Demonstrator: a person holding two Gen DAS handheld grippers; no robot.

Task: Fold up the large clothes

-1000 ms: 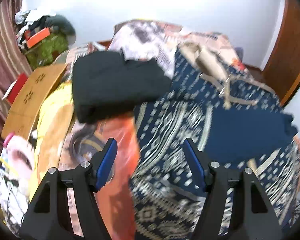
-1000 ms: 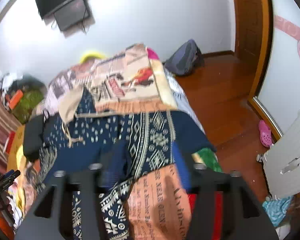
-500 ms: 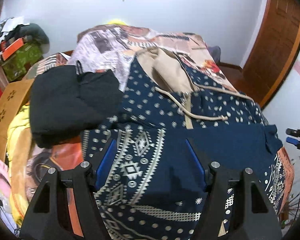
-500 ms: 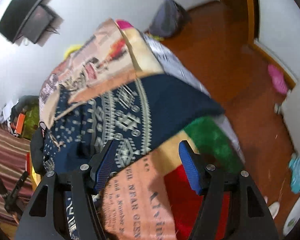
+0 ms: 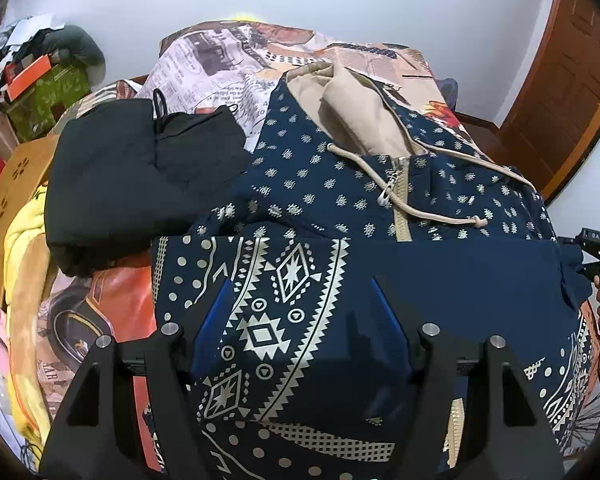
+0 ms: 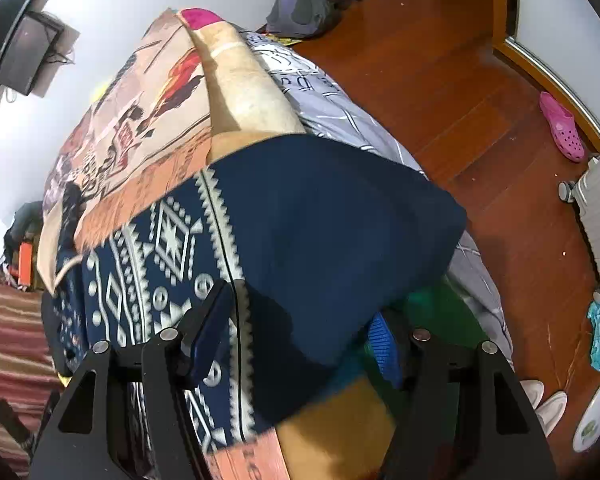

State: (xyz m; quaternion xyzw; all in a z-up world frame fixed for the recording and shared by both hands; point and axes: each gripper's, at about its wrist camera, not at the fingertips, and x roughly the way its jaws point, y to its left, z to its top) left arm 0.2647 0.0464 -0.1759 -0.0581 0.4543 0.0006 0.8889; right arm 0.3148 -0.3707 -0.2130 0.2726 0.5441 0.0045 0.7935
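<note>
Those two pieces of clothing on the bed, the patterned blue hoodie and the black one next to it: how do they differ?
The navy hoodie carries cream tribal patterns, a beige hood lining and drawstrings; the black garment is plain. The hoodie is spread wide across the bed with a sleeve folded over its front; the black garment is already a compact folded bundle. Both lie on the printed bedspread, touching.

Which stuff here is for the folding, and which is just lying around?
For the folding:
- navy hoodie
- left hand-held gripper
- right hand-held gripper, jaws closing

Just lying around:
- black garment
- pink clog
- grey backpack
- green box
</note>
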